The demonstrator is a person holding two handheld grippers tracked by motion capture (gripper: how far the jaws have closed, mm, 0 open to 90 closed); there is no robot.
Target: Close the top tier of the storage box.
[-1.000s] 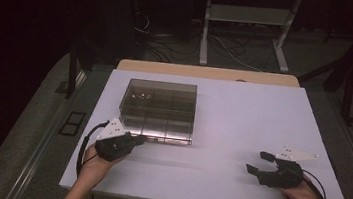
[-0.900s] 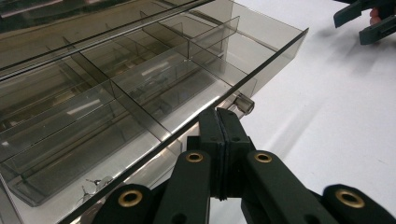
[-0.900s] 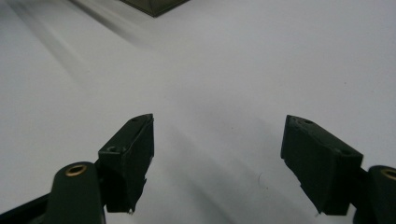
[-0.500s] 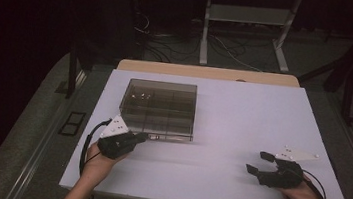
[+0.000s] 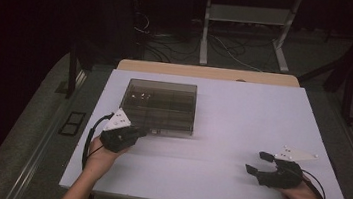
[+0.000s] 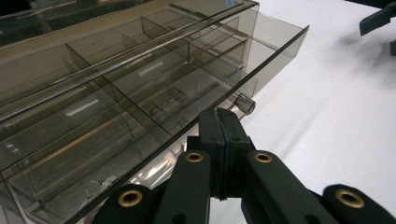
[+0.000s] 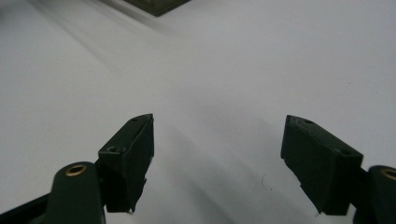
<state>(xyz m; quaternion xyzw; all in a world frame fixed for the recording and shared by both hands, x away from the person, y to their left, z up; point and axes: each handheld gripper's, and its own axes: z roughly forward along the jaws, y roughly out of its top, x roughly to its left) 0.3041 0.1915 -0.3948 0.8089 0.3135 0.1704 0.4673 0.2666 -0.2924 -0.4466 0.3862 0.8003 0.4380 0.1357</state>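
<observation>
White table [image 5: 241, 132] spans the mid frame of the high view, w/ dark floor, cables and a metal stand along the top edge. Its bare top gives both hands room to work.

Box [image 5: 162, 106]: smoked clear plastic w/ divider cells, sits upper left of the table's centre, its near edge facing me. Lid [image 6: 196, 112] reads as a thin pane running diagonally across the left gripper view, from lower left to upper right, slightly raised above the cells. Cells look empty as far as I can tell.

Left gripper [image 5: 136, 131]: at the box's near left corner in the high view. In its own view [image 6: 219, 122] the jaws are pressed together at the lid's front edge, beside a small clear knob [image 6: 246, 103]. I judge I'm pinching the lid rim here because that edge is the only free lip to lift by; whether the pane is truly between the pads I can't tell.

Right gripper [image 5: 255, 163]: lower right of the high view, well apart from the box, resting low over bare table. In its own view [image 7: 219, 126] the jaws stand wide w/ nothing between. I read this as a parked hand, kept clear so the lid can swing, and ready to steady the box if it slides.
</observation>
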